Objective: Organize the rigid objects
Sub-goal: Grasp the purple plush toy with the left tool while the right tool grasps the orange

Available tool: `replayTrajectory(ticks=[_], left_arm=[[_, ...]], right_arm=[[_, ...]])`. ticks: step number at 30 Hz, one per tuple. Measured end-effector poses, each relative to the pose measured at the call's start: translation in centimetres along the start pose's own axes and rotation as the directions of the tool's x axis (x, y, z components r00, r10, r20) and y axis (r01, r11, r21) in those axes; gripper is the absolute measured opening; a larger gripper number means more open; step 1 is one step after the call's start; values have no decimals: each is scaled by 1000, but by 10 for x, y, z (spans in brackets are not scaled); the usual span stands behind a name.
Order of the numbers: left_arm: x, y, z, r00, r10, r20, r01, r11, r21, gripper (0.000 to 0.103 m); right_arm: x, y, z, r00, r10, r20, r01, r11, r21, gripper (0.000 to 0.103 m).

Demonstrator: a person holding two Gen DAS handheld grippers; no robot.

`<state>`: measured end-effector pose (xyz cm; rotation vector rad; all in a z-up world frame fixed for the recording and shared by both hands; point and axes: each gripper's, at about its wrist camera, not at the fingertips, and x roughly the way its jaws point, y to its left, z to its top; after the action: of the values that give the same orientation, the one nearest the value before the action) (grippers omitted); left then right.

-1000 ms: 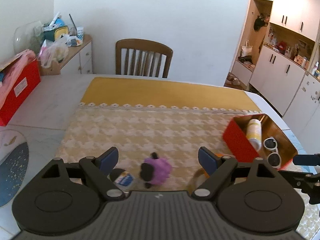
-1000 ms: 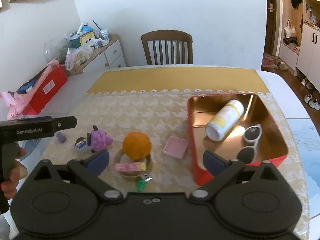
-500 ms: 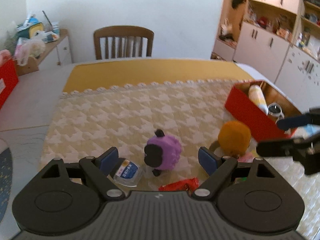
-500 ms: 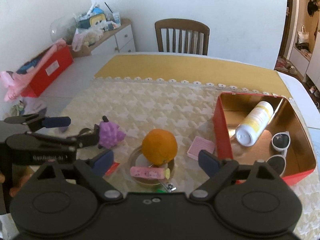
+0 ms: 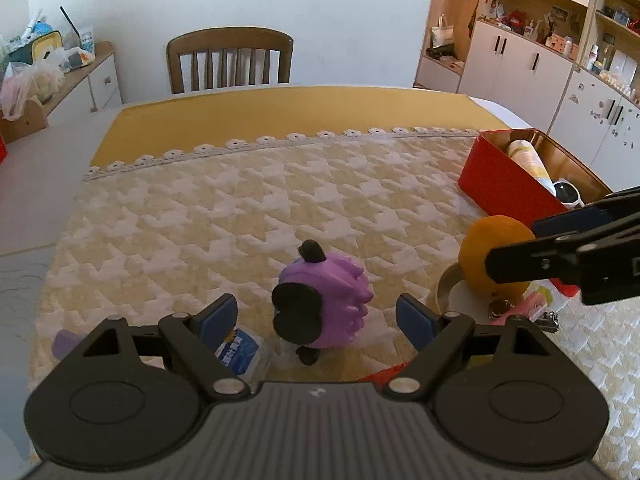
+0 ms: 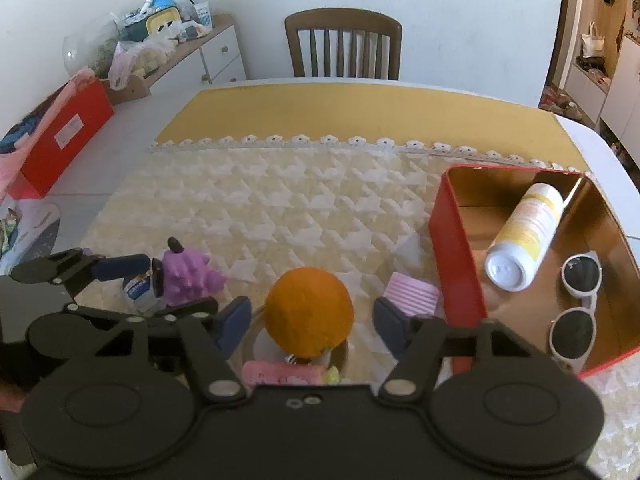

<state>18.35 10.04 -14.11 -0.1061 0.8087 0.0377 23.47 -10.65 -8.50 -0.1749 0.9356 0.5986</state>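
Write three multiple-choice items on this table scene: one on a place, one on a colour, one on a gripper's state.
1. Where do the sunglasses lie?
A. in the red tin
B. on the chair
C. under the orange

2. What colour is the spiky toy?
A. green
B. purple
C. white

3. How is the right gripper?
A. shut on the bottle
B. shut on the toy
C. open around the orange

Answers: 1 A, they rest beside the bottle inside the red tin. 2 B, its body is purple. 3 C, its fingers stand apart on either side of the orange.
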Motion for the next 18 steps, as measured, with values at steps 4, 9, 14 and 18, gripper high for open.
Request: replayTrajectory(ticks=[4, 9, 14, 18], left_arm=[[6, 1, 1, 1000, -4, -10, 4, 1000, -11, 72], [10, 2, 2, 1000, -10, -28, 9, 1000, -26, 54], [9, -1, 2, 1000, 3, -31, -3, 1000, -16, 51], [8, -4, 3, 999, 24, -36, -24, 1000, -9, 51]], right_arm=[[6, 1, 1, 1000, 6, -13, -6, 1000, 3, 58], [10, 0, 1, 1000, 10, -24, -10, 1000, 13, 53], [11, -1, 2, 1000, 15, -23, -14, 1000, 20, 52], [10, -2, 1, 1000, 19, -22, -19, 1000, 25, 52]])
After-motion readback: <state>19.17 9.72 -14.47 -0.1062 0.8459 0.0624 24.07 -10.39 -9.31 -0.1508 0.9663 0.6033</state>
